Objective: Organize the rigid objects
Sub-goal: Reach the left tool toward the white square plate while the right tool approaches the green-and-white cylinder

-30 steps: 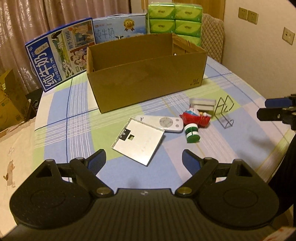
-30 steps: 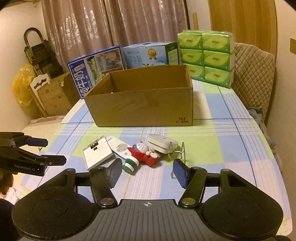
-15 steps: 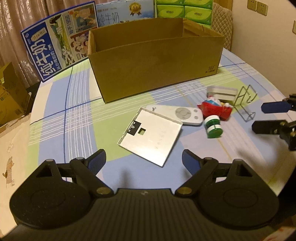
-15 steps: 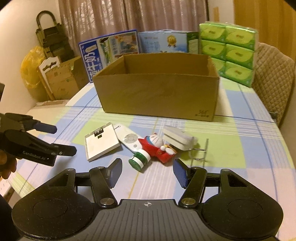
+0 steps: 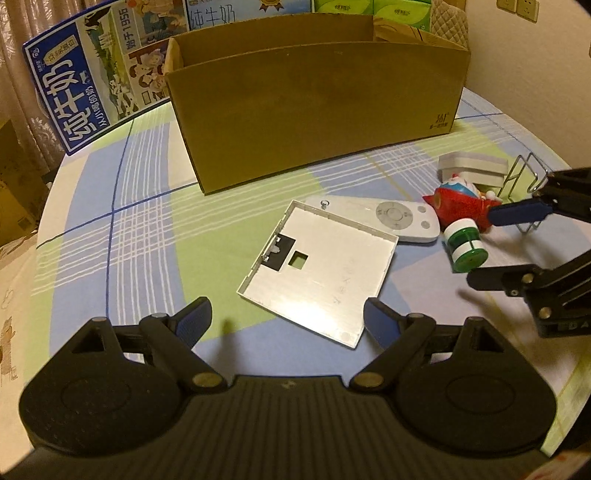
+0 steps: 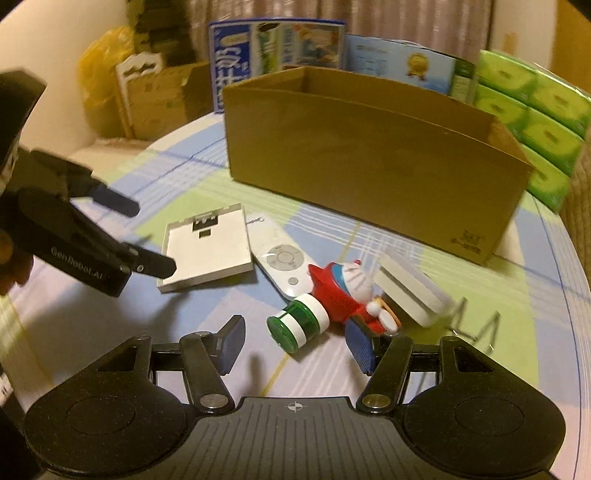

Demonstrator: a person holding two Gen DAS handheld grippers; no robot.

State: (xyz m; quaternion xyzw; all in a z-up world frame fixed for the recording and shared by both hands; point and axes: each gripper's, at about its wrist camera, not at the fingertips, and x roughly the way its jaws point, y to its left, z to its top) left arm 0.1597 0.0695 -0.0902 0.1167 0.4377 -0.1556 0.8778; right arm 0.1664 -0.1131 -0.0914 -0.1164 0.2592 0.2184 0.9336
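Observation:
An open cardboard box (image 5: 317, 107) (image 6: 369, 162) stands at the back of the table. In front of it lie a flat grey panel (image 5: 321, 269) (image 6: 208, 247), a white remote (image 5: 391, 218) (image 6: 280, 258), a red and blue cartoon figure (image 5: 461, 203) (image 6: 343, 288), a green and white cylinder (image 5: 463, 247) (image 6: 299, 325), a white block (image 5: 472, 166) (image 6: 410, 288) and a wire rack (image 5: 524, 184) (image 6: 476, 325). My left gripper (image 5: 288, 321) (image 6: 151, 236) hangs open just short of the panel's near edge. My right gripper (image 6: 295, 339) (image 5: 491, 243) is open, its fingers either side of the cylinder without touching it.
Milk cartons (image 5: 92, 74) and green tissue packs (image 6: 535, 110) stand behind the box. A checked cloth (image 5: 147, 229) covers the round table. Cardboard and a yellow bag (image 6: 99, 74) sit beyond the table's left edge. A padded chair back (image 5: 448, 14) stands at the far right.
Both grippers have come down and closer to the objects. The left now hovers near the panel. The right has rolled and drawn in around the green and white cylinder.

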